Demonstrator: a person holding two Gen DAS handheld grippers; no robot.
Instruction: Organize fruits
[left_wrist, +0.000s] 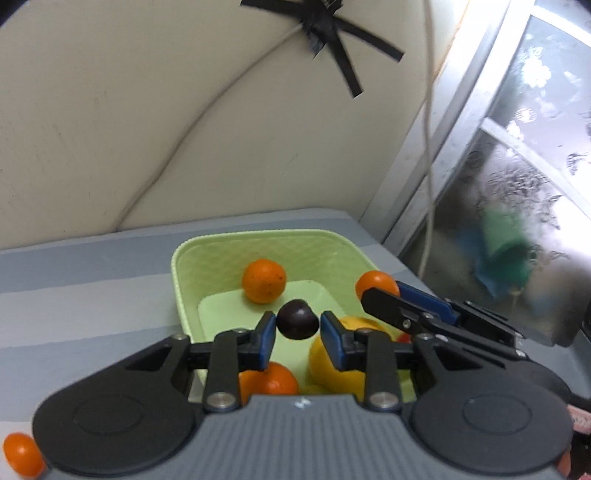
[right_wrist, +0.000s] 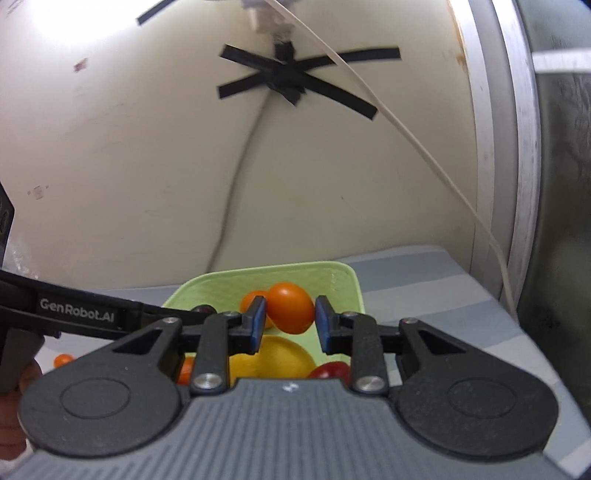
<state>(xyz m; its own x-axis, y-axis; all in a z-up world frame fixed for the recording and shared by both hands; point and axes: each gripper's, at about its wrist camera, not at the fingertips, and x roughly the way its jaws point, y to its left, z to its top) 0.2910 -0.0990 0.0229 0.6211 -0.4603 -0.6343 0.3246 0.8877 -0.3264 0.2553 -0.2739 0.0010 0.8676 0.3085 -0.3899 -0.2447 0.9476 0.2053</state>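
Note:
A light green basket (left_wrist: 184, 258) sits on a grey striped cloth. In it lie an orange (left_wrist: 264, 281), a second orange (left_wrist: 271, 380) near the front and a yellow lemon (left_wrist: 332, 365). My left gripper (left_wrist: 297, 328) is shut on a dark plum (left_wrist: 297, 319) and holds it over the basket. My right gripper (right_wrist: 290, 323) is shut on an orange tomato-like fruit (right_wrist: 290, 307) above the basket (right_wrist: 343, 280); it also shows in the left wrist view (left_wrist: 376, 284). Below it lie the lemon (right_wrist: 273, 356) and a red fruit (right_wrist: 330, 369).
A small orange fruit (left_wrist: 22, 454) lies on the cloth at the near left, outside the basket; another (right_wrist: 62, 359) shows left of the basket in the right wrist view. A cream wall with black tape and a white cable stands behind. A window is at the right.

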